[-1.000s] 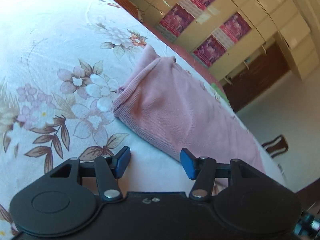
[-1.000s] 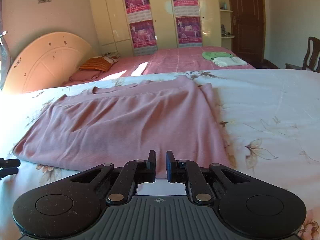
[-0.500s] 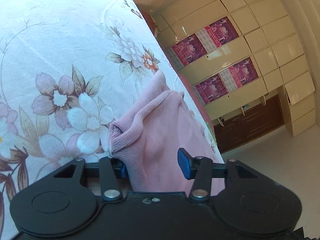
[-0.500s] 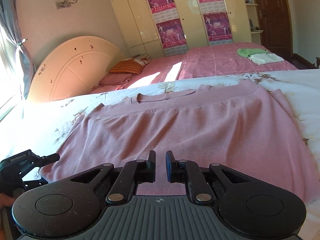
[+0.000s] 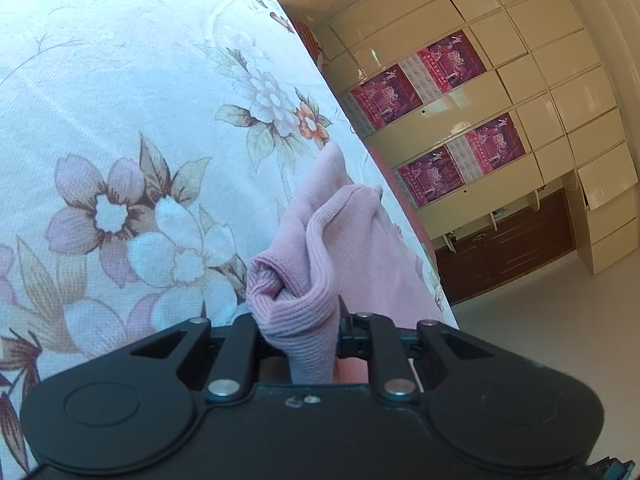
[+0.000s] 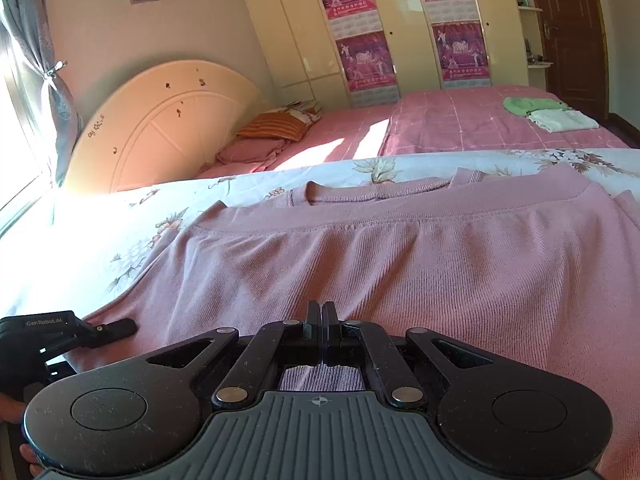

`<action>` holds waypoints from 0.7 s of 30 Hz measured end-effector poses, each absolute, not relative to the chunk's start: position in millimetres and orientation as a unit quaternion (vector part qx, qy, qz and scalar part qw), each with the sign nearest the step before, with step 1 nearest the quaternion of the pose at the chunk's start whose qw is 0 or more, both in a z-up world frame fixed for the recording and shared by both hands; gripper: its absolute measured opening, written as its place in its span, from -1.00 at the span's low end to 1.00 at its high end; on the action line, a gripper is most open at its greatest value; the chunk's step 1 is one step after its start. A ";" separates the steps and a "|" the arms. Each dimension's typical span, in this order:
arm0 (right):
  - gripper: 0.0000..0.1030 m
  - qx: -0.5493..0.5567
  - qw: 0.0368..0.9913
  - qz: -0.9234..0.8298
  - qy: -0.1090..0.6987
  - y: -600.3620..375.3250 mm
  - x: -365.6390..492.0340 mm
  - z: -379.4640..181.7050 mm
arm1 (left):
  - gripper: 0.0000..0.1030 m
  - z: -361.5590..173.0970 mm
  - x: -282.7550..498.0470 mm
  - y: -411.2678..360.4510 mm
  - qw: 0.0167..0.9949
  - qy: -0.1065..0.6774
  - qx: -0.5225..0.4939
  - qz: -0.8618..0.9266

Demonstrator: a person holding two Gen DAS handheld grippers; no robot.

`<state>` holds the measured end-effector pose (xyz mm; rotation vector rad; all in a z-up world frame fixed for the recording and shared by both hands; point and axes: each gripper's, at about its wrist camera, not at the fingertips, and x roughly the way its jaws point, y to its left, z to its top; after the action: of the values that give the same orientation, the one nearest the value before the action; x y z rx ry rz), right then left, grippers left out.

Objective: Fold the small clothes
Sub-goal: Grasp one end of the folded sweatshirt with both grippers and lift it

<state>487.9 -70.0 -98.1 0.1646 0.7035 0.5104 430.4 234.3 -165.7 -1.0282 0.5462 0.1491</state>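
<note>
i am working on a pink ribbed-knit top [image 6: 420, 264], soft and finely corded, lying flat on a floral bedsheet [image 5: 120, 128] with its collar on the side away from me and its long axis running left to right across the right wrist view. my left gripper [image 5: 298, 322] has just been closing and is clamping a bunched corner of the hem, the cloth puckering into thick folds between the pads. my right gripper [image 6: 322, 322] is pressing its fingers together at the near hem; i cannot tell whether cloth is caught. bare sheet is lying open to the left of the top.
</note>
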 end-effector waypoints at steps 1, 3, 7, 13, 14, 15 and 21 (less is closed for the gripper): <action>-1.00 0.078 0.904 0.247 0.341 -69.1 488.1 -99.1 | -0.66 -166.0 429.0 233.6 0.831 0.256 -0.489 0.072; -1.00 0.077 0.905 0.244 0.341 -69.1 488.6 -101.1 | -0.65 -166.1 429.2 231.7 0.832 0.253 -0.487 0.074; -1.00 0.082 0.906 0.241 0.339 -70.3 489.3 -101.3 | -0.76 -165.6 430.1 231.5 0.836 0.256 -0.479 0.076; -1.00 0.077 0.898 0.231 0.367 -69.2 494.6 -121.4 | -0.84 -168.2 423.0 236.0 0.832 0.232 -0.500 0.064; -1.00 0.078 0.898 0.230 0.367 -69.4 494.4 -121.3 | -0.84 -168.9 421.4 236.9 0.831 0.225 -0.505 0.061; -1.00 0.075 0.898 0.230 0.366 -69.4 494.1 -121.3 | -0.84 -169.7 421.3 237.0 0.830 0.226 -0.506 0.060; -1.00 0.084 0.899 0.232 0.362 -73.0 494.0 -123.3 | -0.84 -120.4 436.6 214.4 0.875 0.237 -0.422 0.032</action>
<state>494.0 -73.0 -123.3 0.1732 0.7486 0.4797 436.6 214.4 -120.4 -0.8811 0.4942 0.0677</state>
